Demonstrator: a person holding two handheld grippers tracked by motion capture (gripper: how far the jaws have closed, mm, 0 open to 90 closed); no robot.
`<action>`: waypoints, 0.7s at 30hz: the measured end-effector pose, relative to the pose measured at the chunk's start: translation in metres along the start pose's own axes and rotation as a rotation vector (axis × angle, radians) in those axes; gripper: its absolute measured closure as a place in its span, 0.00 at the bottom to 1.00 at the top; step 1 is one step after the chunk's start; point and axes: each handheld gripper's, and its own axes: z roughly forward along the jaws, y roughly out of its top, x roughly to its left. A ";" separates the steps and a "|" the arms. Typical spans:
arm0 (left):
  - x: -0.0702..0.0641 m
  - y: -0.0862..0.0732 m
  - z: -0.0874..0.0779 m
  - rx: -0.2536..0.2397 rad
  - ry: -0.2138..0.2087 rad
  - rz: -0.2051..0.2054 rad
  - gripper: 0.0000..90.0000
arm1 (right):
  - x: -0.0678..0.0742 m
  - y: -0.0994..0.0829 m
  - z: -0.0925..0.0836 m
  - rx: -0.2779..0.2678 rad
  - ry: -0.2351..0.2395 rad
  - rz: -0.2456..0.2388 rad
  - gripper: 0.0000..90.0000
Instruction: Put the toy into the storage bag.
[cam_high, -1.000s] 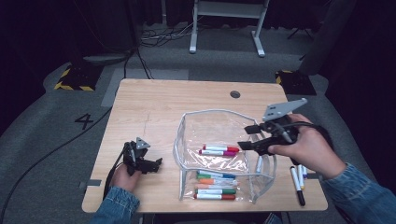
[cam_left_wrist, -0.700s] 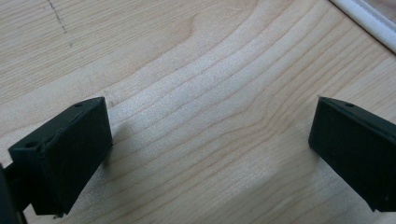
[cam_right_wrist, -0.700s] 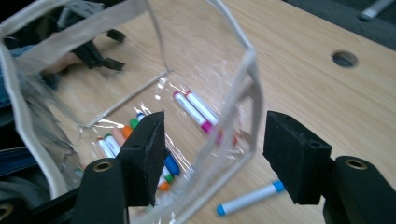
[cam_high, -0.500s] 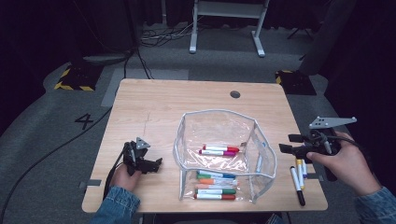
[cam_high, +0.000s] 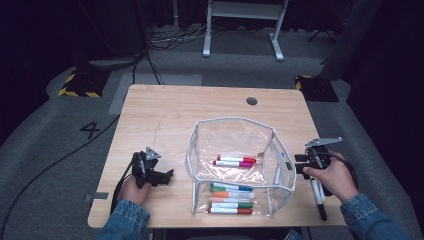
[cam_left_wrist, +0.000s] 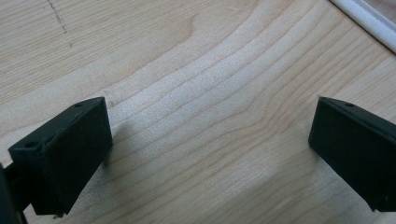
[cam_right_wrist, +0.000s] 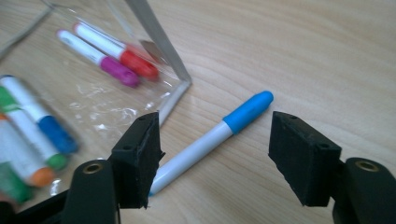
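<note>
right gripper (cam_right_wrist: 215, 154) jaws have just been opening, now wide over blue marker (cam_right_wrist: 210, 140) (light, smooth, likely rolls); grip mid-barrel.

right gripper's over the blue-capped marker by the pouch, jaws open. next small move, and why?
Probably lower the right gripper a little further and close on the blue-capped marker. Its jaws have just been opening and now stand wide, one on each side of the marker, not touching it. The marker lies flat on the table, just outside the clear pouch, where the other markers already sit.
</note>
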 end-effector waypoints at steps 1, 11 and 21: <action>0.000 0.000 0.000 -0.001 -0.001 0.000 0.00 | -0.002 -0.002 0.009 0.012 -0.005 0.008 0.38; 0.000 0.000 0.000 0.000 0.000 0.000 0.00 | -0.004 -0.007 0.048 0.068 -0.018 0.045 0.38; 0.000 0.000 0.000 -0.001 -0.001 0.000 0.00 | -0.001 -0.002 0.055 0.177 -0.121 0.000 0.74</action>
